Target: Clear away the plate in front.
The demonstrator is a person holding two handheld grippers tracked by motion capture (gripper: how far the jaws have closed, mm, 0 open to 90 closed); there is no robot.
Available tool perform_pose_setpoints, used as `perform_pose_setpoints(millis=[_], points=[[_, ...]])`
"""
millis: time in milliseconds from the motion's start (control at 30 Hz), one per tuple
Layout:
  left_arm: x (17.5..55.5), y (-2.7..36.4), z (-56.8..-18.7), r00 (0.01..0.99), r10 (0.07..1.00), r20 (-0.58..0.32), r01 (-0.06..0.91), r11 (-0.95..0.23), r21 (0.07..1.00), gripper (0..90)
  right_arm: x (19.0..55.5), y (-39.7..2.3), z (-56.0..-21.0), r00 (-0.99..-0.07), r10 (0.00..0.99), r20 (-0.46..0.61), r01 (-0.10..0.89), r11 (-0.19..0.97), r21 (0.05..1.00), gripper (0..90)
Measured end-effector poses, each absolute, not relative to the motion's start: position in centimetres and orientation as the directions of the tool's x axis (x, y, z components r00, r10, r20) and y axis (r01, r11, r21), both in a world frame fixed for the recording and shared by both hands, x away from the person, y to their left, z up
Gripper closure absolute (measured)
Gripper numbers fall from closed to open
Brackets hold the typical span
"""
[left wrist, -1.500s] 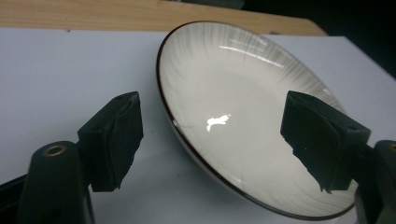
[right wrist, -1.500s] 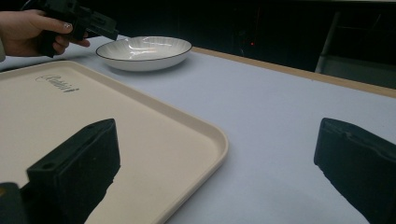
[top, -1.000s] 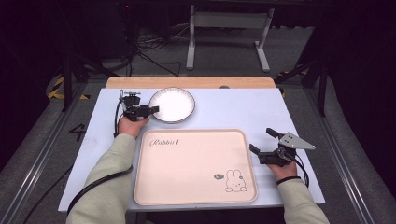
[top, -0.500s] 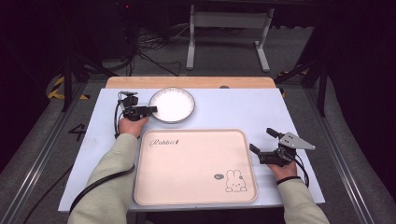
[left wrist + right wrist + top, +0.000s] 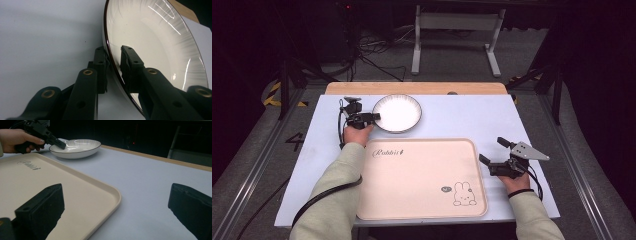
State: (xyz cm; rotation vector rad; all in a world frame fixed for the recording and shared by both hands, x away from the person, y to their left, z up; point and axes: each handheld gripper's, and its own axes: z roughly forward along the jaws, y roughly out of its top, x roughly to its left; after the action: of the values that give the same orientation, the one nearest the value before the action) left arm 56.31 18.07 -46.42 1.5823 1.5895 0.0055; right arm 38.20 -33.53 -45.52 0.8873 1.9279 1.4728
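Observation:
A white plate (image 5: pixel 397 112) with a dark rim sits at the back of the table, left of centre. My left gripper (image 5: pixel 374 117) is at its left edge. In the left gripper view the plate (image 5: pixel 155 50) has its rim between the jaws of my left gripper (image 5: pixel 113 58), one jaw inside and one outside, shut on it. A large beige tray (image 5: pixel 422 175) with a rabbit print lies in front. My right gripper (image 5: pixel 491 150) stands open just off the tray's right edge, nothing between its fingers. The right gripper view shows the tray (image 5: pixel 50 175), plate (image 5: pixel 77 148) and left gripper (image 5: pixel 60 145).
The pale blue table top (image 5: pixel 472 120) runs bare to the right of the plate and behind the tray. A wooden strip (image 5: pixel 412 88) edges the table's far side. Beyond it are dark floor, cables and a metal stand (image 5: pixel 457 30).

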Motion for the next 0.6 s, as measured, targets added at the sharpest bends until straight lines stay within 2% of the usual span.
perform_pose_setpoints(millis=[333, 500, 600], points=[[56.0, 17.9, -45.6, 0.169, 0.784, -0.597, 0.785, 0.259, 0.563, 82.5, 38.2, -33.5, -45.5, -0.629, 0.777, -0.033, 0.173, 0.181, 0.968, 1.0], [55.7, 17.4, -44.7, 0.189, 0.789, -0.585, 0.761, 0.259, 0.595, 84.2, 38.2, -33.5, -45.5, -0.629, 0.777, -0.033, 0.173, 0.181, 0.968, 1.0], [55.4, 16.8, -43.8, 0.23, 0.807, -0.545, 0.732, 0.225, 0.643, 84.3, 38.2, -33.5, -45.5, -0.63, 0.776, -0.036, 0.172, 0.184, 0.968, 1.2]])
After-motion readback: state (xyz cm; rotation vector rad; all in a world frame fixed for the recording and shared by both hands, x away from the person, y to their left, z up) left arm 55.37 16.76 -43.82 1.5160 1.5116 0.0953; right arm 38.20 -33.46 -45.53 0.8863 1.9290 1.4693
